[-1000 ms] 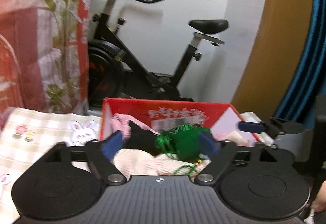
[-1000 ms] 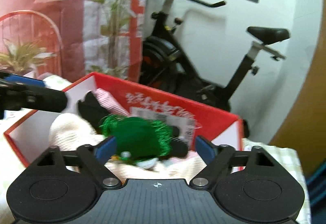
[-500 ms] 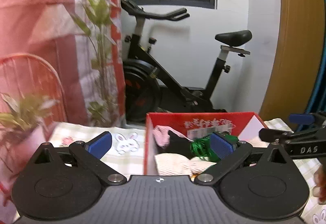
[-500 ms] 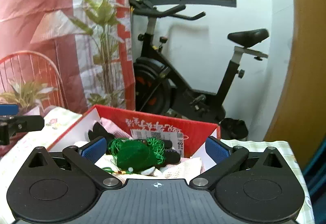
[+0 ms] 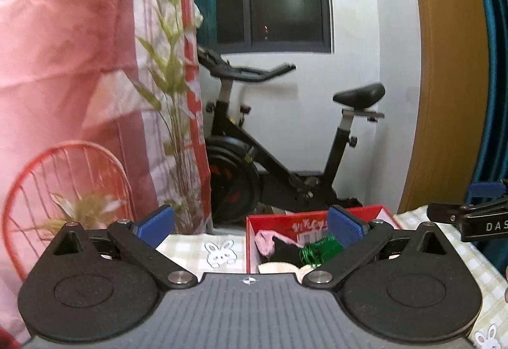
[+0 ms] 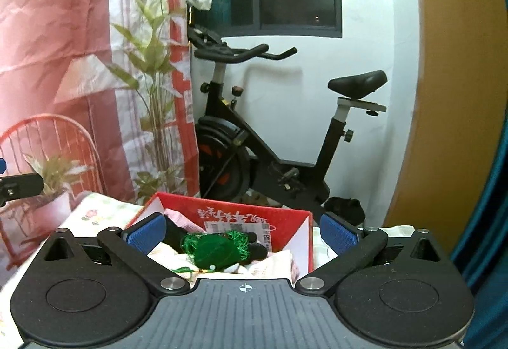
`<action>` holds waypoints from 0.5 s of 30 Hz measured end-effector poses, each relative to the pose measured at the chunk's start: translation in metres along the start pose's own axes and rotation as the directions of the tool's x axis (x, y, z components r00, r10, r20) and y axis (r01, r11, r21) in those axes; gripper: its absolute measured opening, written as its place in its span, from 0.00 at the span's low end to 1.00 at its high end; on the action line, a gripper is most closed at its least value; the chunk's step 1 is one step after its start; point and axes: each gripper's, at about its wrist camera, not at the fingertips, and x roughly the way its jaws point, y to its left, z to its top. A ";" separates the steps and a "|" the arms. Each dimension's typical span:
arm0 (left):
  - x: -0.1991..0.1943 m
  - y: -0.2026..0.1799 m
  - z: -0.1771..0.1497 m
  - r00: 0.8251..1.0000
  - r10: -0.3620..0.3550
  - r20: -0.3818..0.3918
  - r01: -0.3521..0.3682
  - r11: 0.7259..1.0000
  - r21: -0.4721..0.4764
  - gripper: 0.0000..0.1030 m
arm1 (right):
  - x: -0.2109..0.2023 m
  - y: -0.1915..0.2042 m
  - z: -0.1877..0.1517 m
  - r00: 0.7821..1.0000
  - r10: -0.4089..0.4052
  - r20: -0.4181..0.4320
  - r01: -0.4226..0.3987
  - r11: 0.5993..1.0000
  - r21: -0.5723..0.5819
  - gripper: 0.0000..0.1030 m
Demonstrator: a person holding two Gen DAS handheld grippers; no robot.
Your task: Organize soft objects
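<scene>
Several soft objects are seen piled inside the red box [image 6: 303, 233]: a green tasselled piece [image 6: 216, 250] on top, a black item [image 6: 176, 233] and a pink cloth [image 5: 265, 241] behind it, and cream knitwear [image 6: 165, 253] underneath. The box is set on a surface covered by a checked cloth with rabbit prints [image 5: 197, 249].

Nothing is gripped by either claw. The left claw [image 5: 250, 225] is spread fully, its jaws having just been opening, with nothing between the pads. The right claw [image 6: 243, 230] is likewise released and empty, its jaws having also just been opening.

The relation that matters is judged as follows: the box lies ahead of and below both claws. From the right claw it is centred between the pads, the green piece straight ahead; from the left claw it sits off to the right, behind the right pad. The right hand is therefore judged the better aligned for any further reach into the box. No long axis can be told for the bundled green piece.

Beyond the surface, an exercise bike [image 6: 270, 139], a potted plant [image 5: 82, 209] and a pink curtain [image 5: 63, 47] are visible.
</scene>
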 end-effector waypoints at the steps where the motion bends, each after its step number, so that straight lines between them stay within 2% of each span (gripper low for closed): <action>1: -0.008 0.000 0.004 1.000 0.011 0.012 -0.011 1.000 -0.002 1.00 | -0.008 -0.001 0.002 1.000 -0.005 0.007 0.005 1.000 0.004 1.00; 9: -0.075 0.000 0.031 0.995 0.043 0.088 -0.041 0.999 -0.018 1.00 | -0.089 0.000 0.023 0.993 -0.069 0.093 0.069 0.998 -0.003 1.00; 15: -0.114 -0.006 0.040 0.991 0.064 0.120 -0.062 0.998 -0.023 1.00 | -0.135 0.001 0.032 0.991 -0.044 0.128 0.041 0.999 0.032 1.00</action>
